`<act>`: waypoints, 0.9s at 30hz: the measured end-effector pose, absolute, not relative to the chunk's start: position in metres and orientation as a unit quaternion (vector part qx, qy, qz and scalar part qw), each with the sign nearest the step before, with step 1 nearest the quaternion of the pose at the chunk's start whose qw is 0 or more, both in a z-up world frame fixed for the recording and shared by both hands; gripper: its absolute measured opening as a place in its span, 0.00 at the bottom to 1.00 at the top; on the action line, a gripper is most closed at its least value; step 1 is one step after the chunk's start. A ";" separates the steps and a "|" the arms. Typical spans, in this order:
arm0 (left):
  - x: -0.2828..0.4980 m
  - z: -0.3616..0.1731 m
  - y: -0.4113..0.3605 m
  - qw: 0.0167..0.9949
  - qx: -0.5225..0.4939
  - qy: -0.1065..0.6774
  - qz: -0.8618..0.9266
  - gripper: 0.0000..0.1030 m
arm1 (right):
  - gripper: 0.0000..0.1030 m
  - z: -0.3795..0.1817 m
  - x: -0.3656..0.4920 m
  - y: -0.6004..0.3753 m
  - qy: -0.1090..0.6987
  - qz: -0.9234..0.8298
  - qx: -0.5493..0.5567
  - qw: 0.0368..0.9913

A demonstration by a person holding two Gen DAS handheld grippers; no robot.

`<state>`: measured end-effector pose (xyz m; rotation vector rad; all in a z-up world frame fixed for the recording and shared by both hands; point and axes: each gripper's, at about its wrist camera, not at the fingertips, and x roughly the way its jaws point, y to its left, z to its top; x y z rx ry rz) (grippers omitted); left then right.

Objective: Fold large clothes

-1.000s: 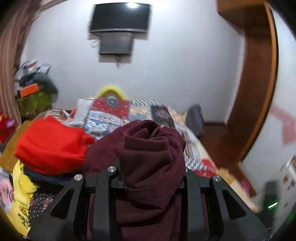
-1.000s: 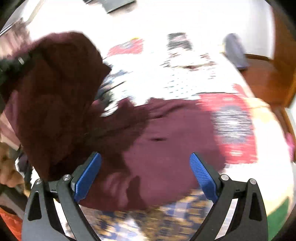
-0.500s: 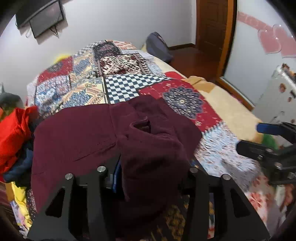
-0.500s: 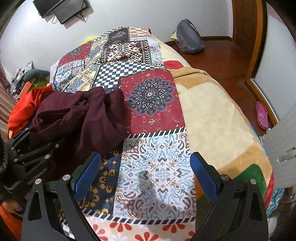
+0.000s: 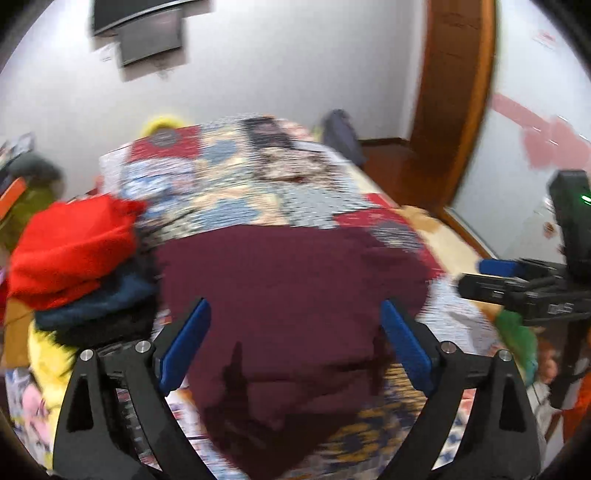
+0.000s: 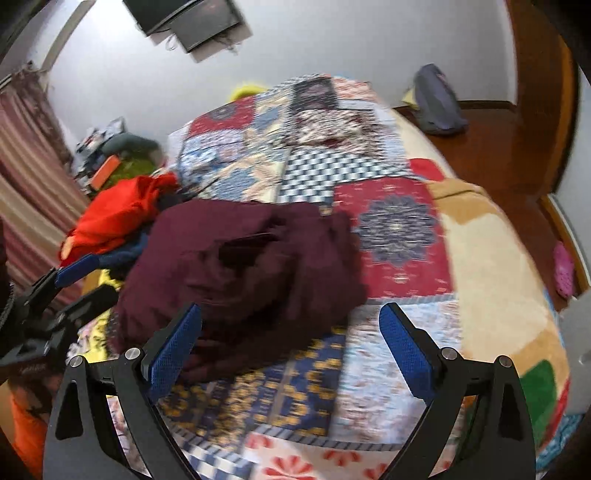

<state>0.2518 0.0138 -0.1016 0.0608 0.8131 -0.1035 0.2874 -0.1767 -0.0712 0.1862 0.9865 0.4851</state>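
Now, nearest the lens, the left gripper is seen with its blue-padded fingers spread wide apart, nothing caught between them. The right gripper is likewise held well apart, its blue pads bare and empty.

Just beyond both tools, the large maroon knitted garment is found lying loose on the patchwork quilted bedspread, gripped by neither tool. From the left wrist view, blurred as it is, the garment appears spread broad and fairly flat; from the right wrist view it looks rumpled, with folds bunched across its middle. It is placed toward the left half of the bed, its near edge close to the bed's front.

Beside it, on the left, a heap of clothes topped by a bright red garment is seen, touching or just beside the maroon one. A dark blue piece is tucked under the red.

Further back, a grey backpack is spotted on the wooden floor beside the bed, and a dark wall-mounted screen is fixed high on the white wall.
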 end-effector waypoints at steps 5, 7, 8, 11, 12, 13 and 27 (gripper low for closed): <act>0.251 -0.130 0.072 0.904 -0.008 0.428 0.013 0.91 | 0.93 -0.090 0.294 -0.139 0.492 0.264 0.097 0.824; 0.250 -0.148 0.084 0.894 -0.026 0.448 0.018 0.91 | 0.93 -0.099 0.297 -0.127 0.503 0.274 0.105 0.813; 0.249 -0.158 0.089 0.887 -0.035 0.461 0.016 0.91 | 0.93 -0.103 0.299 -0.122 0.508 0.276 0.109 0.809; 0.245 -0.191 0.096 0.868 -0.075 0.491 -0.011 0.96 | 0.93 -0.111 0.308 -0.117 0.509 0.270 0.134 0.807; 0.242 -0.199 0.095 0.865 -0.083 0.494 -0.013 0.99 | 0.88 -0.113 0.312 -0.118 0.506 0.261 0.144 0.809; 0.241 -0.202 0.094 0.865 -0.086 0.494 -0.015 0.99 | 0.84 -0.113 0.316 -0.120 0.503 0.253 0.151 0.812; 0.246 -0.144 0.065 0.898 -0.040 0.439 -0.012 0.99 | 0.23 -0.035 0.314 -0.114 0.405 0.307 0.058 0.859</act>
